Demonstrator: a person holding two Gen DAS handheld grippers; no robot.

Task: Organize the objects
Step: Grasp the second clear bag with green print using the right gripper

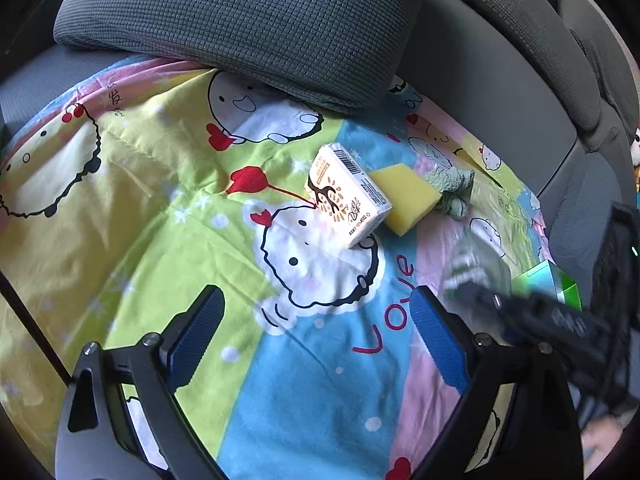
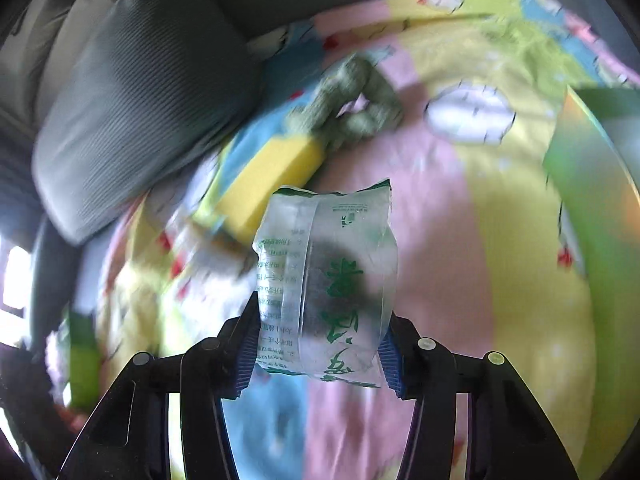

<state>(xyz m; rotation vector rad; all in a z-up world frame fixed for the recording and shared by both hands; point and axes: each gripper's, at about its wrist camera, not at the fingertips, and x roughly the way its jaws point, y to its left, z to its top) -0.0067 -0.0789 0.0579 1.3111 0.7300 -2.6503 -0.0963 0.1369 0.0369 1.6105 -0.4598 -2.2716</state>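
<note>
The right tool (image 2: pixel 318 354) clamps the clear packet (image 2: pixel 326 280) low at its sides; it looks light, crinkly, slippery; the left tool (image 1: pixel 316 344) hangs released over the bed (image 1: pixel 168 184).

tissue pack (image 1: pixel 347 194) left of sponge (image 1: pixel 408 197), touching

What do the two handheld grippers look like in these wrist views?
Both match: the left gripper and right gripper have black curved plastic arms with round silver bolt heads. Their fingers carry ribbed blue rubber pads. No cables or sleeves are clearly visible.
</note>
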